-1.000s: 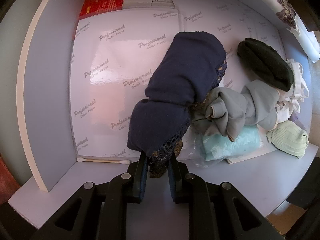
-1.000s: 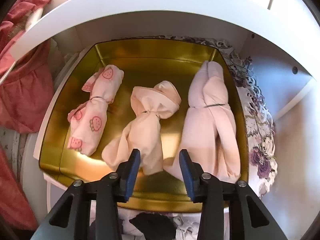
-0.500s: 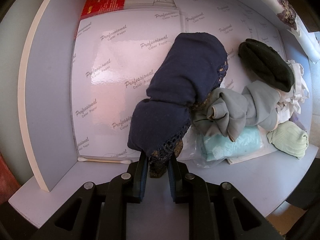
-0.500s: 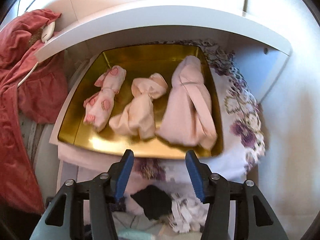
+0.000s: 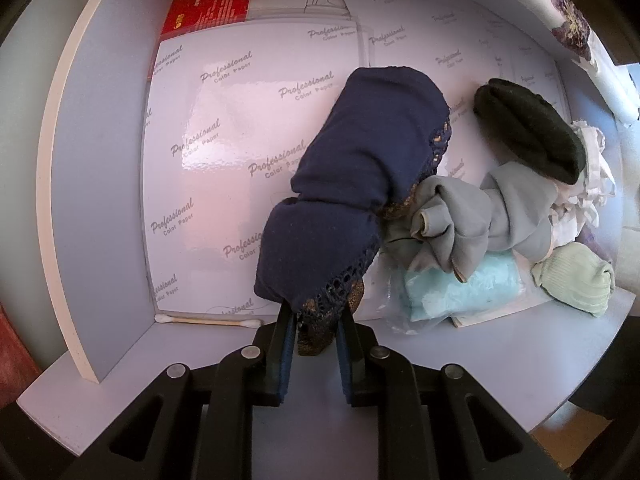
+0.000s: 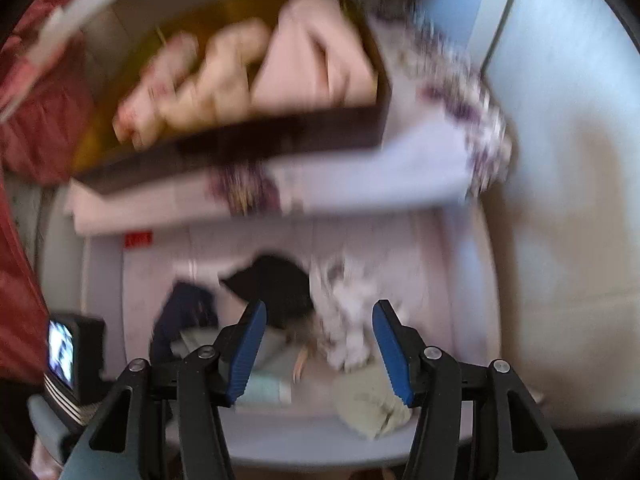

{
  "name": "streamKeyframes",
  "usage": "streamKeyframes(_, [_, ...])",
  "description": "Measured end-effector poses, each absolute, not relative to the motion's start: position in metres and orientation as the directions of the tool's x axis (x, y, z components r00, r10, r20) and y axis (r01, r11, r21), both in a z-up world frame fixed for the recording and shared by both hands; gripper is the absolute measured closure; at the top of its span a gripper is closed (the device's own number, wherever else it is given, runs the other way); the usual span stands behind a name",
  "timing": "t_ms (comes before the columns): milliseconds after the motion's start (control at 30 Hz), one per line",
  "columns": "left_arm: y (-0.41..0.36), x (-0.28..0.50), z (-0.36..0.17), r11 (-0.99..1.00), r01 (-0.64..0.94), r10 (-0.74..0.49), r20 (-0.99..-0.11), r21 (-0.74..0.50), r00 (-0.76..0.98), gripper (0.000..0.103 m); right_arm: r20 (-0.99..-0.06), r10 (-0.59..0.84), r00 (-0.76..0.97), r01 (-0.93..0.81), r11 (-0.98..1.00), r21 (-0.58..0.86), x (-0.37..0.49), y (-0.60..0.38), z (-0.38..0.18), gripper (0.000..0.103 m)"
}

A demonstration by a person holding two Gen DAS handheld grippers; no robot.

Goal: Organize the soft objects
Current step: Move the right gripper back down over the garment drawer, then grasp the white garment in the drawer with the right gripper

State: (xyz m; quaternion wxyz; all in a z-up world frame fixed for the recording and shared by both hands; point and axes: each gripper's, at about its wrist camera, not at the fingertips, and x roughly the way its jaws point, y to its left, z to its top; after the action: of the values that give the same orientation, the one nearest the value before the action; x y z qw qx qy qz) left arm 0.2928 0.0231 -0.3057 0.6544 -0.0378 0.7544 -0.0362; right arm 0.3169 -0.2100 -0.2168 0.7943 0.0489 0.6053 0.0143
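My left gripper (image 5: 316,320) points down into the lower shelf, shut on the lace end of a navy cloth bundle (image 5: 360,184), which lies across glossy paper packs. Beside it on the right are a grey bundle (image 5: 480,224), a black bundle (image 5: 528,132), a light blue cloth (image 5: 460,288), a pale green roll (image 5: 576,284) and white cloth (image 5: 592,184). My right gripper (image 6: 318,320) is open with nothing between its fingers, above the same pile, where the black bundle (image 6: 272,280) and the green roll (image 6: 368,404) show blurred. A gold tray (image 6: 240,148) with three pink bundles (image 6: 316,68) sits on the shelf above.
Paper packs (image 5: 224,160) cover the shelf floor, with a cotton swab (image 5: 208,320) at their near edge and a red packet (image 5: 208,4) behind. A white divider (image 5: 80,160) walls the left side. A floral cloth (image 6: 460,92) lies under the tray. Red fabric (image 6: 24,120) hangs at left.
The right gripper has drawn back from the gold tray and dropped toward the lower shelf, its jaws wider apart. The left gripper and the navy bundle have not moved.
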Motion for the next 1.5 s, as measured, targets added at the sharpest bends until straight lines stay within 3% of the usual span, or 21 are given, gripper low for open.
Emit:
streamKeyframes(200, [0.031, 0.295, -0.3, 0.988, -0.038, -0.151, -0.981, -0.148, -0.125, 0.079, -0.992, 0.035, 0.124, 0.02, 0.999, 0.038, 0.304, -0.2, -0.261, 0.045])
streamKeyframes(633, [0.03, 0.291, -0.281, 0.985, -0.017, -0.171, -0.981, -0.17, -0.095, 0.071, -0.995, 0.012, 0.102, -0.004, 1.0, 0.012, 0.306, -0.187, -0.279, 0.038])
streamKeyframes(900, [0.025, 0.284, -0.259, 0.977, 0.02, -0.212, -0.974, -0.214, -0.082, 0.053, -0.995, 0.041, 0.091, 0.048, 0.998, 0.045, 0.315, -0.202, -0.277, 0.038])
streamKeyframes(1167, [0.048, 0.288, -0.237, 0.975, -0.061, -0.216, -0.976, -0.215, 0.001, 0.054, -0.994, 0.065, 0.085, 0.077, 0.994, 0.071, 0.319, -0.21, -0.273, 0.038])
streamKeyframes(1300, [0.048, 0.291, -0.235, 0.982, -0.025, -0.186, -0.983, -0.186, -0.005, 0.063, -0.995, 0.065, 0.08, 0.084, 0.994, 0.072, 0.319, -0.211, -0.275, 0.038])
streamKeyframes(1500, [0.027, 0.291, -0.247, 0.988, 0.063, -0.143, -0.99, -0.143, -0.007, 0.063, -0.995, 0.064, 0.079, 0.081, 0.994, 0.07, 0.32, -0.211, -0.274, 0.037])
